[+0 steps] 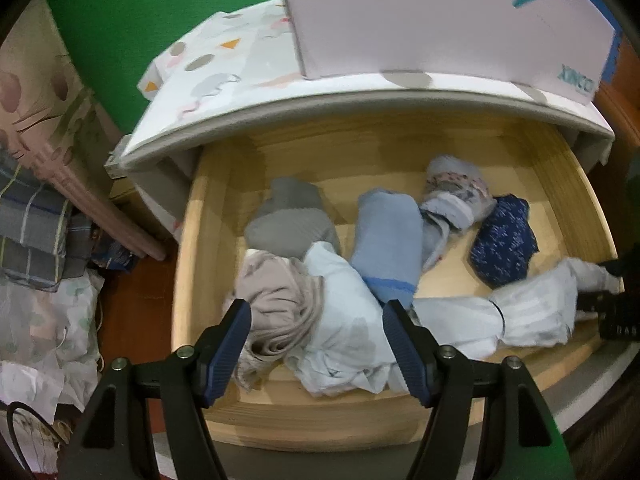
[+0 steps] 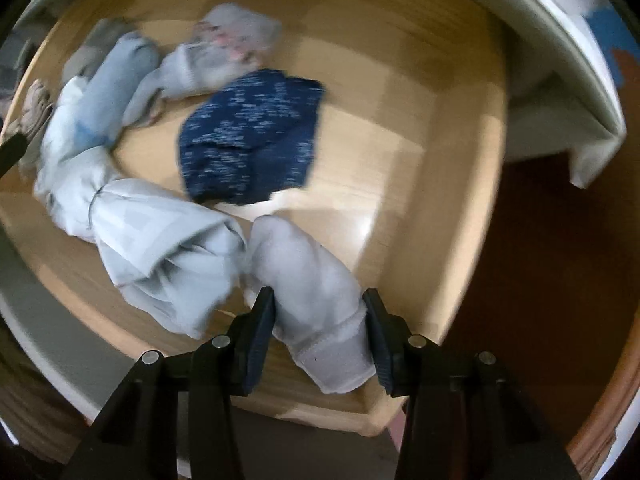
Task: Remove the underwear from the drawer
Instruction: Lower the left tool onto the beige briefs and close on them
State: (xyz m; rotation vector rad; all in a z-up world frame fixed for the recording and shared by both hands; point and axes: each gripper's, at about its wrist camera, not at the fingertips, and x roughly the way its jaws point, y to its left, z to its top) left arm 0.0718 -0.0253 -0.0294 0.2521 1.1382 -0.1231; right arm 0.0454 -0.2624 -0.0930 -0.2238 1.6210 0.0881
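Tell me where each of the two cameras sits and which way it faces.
Left wrist: on the left gripper, angled down into the open wooden drawer of rolled clothes; its open blue-padded fingers show.
Right wrist: on the right gripper, looking straight down at the drawer's right end; its jaws straddle a white roll.
Shared: the navy speckled roll, the light blue roll and the drawer.

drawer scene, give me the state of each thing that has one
drawer: pulled open, clothes inside
left tool: open, above beige and white clothes
right tool: pads against the pale garment
pale garment: bunched, between the right tool's pads
navy piece: folded, lying free
blue roll: rolled up
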